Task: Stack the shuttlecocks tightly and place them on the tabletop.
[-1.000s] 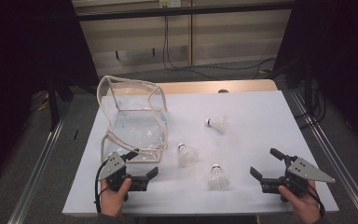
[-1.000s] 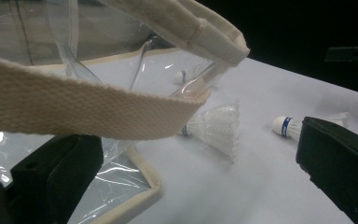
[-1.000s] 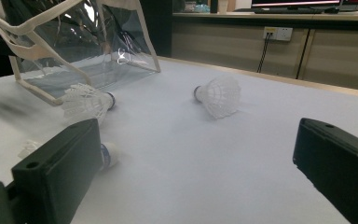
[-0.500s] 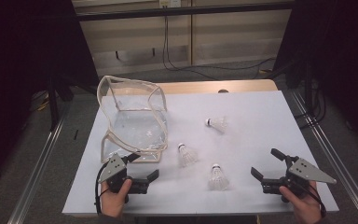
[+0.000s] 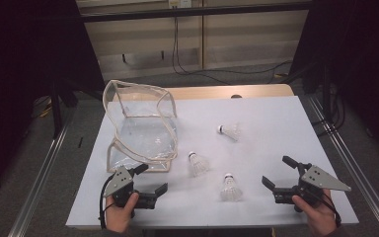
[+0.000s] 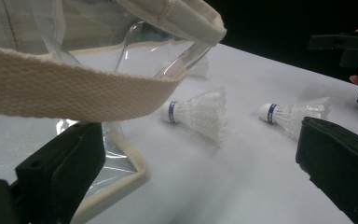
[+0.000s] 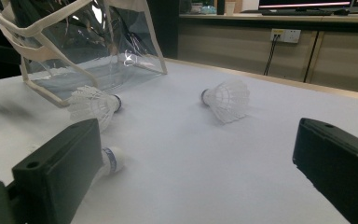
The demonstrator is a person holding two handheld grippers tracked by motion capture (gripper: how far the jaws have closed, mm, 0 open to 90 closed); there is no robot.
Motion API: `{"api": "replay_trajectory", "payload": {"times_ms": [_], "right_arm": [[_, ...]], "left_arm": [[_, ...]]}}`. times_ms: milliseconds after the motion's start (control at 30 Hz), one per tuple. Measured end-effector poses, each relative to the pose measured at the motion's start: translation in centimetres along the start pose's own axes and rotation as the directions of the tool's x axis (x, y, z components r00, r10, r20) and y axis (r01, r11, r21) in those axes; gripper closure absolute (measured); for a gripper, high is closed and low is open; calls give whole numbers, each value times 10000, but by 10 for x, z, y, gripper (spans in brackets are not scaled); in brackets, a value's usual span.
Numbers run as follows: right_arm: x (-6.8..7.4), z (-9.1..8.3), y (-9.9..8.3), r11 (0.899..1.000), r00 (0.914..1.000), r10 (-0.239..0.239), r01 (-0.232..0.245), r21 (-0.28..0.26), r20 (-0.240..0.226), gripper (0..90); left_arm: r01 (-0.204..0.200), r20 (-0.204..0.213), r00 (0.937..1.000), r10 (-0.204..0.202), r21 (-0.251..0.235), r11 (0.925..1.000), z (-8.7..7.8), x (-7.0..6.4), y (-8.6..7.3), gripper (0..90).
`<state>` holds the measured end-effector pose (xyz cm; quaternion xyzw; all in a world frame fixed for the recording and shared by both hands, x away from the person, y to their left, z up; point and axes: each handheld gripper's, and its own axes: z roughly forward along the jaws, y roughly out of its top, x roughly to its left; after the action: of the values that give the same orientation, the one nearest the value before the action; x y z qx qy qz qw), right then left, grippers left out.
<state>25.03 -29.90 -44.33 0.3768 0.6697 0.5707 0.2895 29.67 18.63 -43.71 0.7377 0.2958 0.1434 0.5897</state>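
there are three shuttlecocks on the white table, all lying on their side and all apart from each other. the nearest shuttlecock lies toward the front edge, between the two grippers but closer to the right one. the middle shuttlecock lies just beside the front right corner of the clear bag, not touching it as far as i can see. the far shuttlecock lies more to the back, well apart from both grippers. each one has a white cork head with a blue band and a white skirt; in the left gripper view two of them are clear, the middle shuttlecock and the nearest shuttlecock.

there is one clear bag, made from transparent plastic with cream fabric edging. it stands open at the back left part of the table, and its cream strap passes across the top of the left gripper view.

there are two grippers, one in each hand. the left gripper is low over the front left of the table, just in front of the bag; its jaws stand wide apart and nothing is between them. the right gripper is at the front right, near the nearest shuttlecock; its jaws are also spread wide and hold nothing. in the right gripper view the nearest shuttlecock is partly hidden behind one jaw.
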Motion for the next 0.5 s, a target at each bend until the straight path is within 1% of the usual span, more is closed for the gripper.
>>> {"api": "replay_trajectory", "payload": {"times_ms": [67,100,167,200,267,333,433,500], "right_arm": [[0,1,0,10000,10000,-15,15,20,-25,7],[0,1,0,10000,10000,-22,22,-11,-43,7],[0,1,0,10000,10000,-24,24,-25,-68,7],[0,1,0,10000,10000,-30,30,-10,-68,8],[0,0,0,10000,10000,-16,16,-13,-46,8],[0,0,0,10000,10000,-47,47,-3,-34,8],[0,-1,0,10000,10000,-38,38,-26,-30,8],[0,-1,0,10000,10000,-46,46,-39,-53,8]], "left_arm": [[-36,-41,10000,36,86,10000,0,1,0,15],[68,24,10000,-68,103,9999,1,1,-1,15],[98,106,9999,-100,181,9998,4,1,-2,15],[-37,216,9998,31,276,9996,6,0,-2,15],[-8,281,9996,0,277,9996,8,-1,-1,16],[-87,434,9990,71,371,9993,10,-3,-1,17],[-117,618,9980,93,386,9992,15,-6,0,17],[-140,683,9976,109,439,9989,18,-8,0,17]]}}
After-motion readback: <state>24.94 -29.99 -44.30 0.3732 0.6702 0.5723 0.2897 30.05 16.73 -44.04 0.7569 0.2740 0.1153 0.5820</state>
